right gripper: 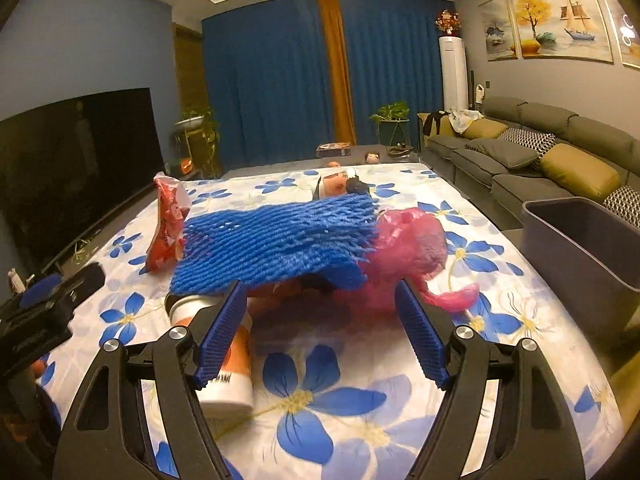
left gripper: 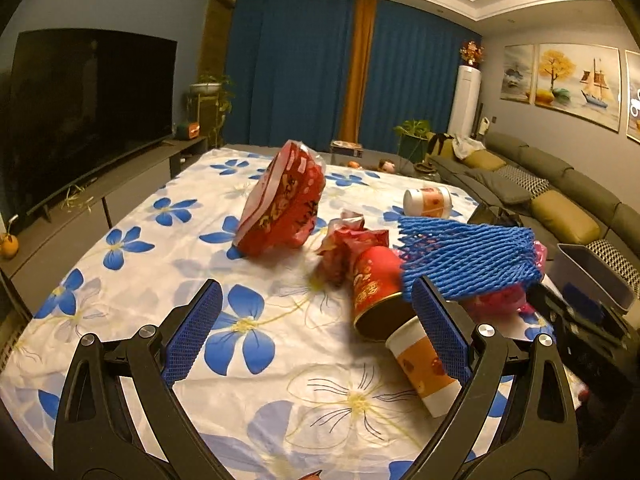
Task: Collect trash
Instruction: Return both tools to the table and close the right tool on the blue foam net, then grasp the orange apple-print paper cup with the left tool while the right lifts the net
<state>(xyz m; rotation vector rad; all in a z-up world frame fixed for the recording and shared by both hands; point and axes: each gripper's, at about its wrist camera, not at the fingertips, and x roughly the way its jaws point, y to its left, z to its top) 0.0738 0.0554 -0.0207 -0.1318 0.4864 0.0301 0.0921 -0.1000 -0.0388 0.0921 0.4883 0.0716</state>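
A bench [left gripper: 120, 364] draped in a white cloth printed with blue flowers is seen from both wrist cameras. Far left in the left wrist view, a dark television [left gripper: 84, 116] stands on a low cabinet beside the bench.

The left gripper [left gripper: 316, 320] is held over the near part of the cloth with its jaws set wide and nothing between them. Beyond it, towards the middle of the cloth, a red printed bag [left gripper: 284, 200] stands tilted. To its right a crumpled red wrapper [left gripper: 352, 244] lies against a red paper cup [left gripper: 374, 292] on its side, and an orange paper cup [left gripper: 424, 364] lies just in front, partly behind the right-hand finger. Further back, a third paper cup [left gripper: 427, 201] lies on its side. A blue foam net [left gripper: 468, 258] is draped over the right part of the pile.

In the right wrist view, the right gripper [right gripper: 320, 318] is likewise spread wide, empty, and aimed at the pile. The blue foam net [right gripper: 276, 248] is spread across the trash just ahead of the fingertips, with a pink plastic bag [right gripper: 408, 252] touching its right edge. A grey bin [right gripper: 580, 240] stands at the bench's right edge, and a grey sofa [right gripper: 520, 148] runs along the wall behind it.
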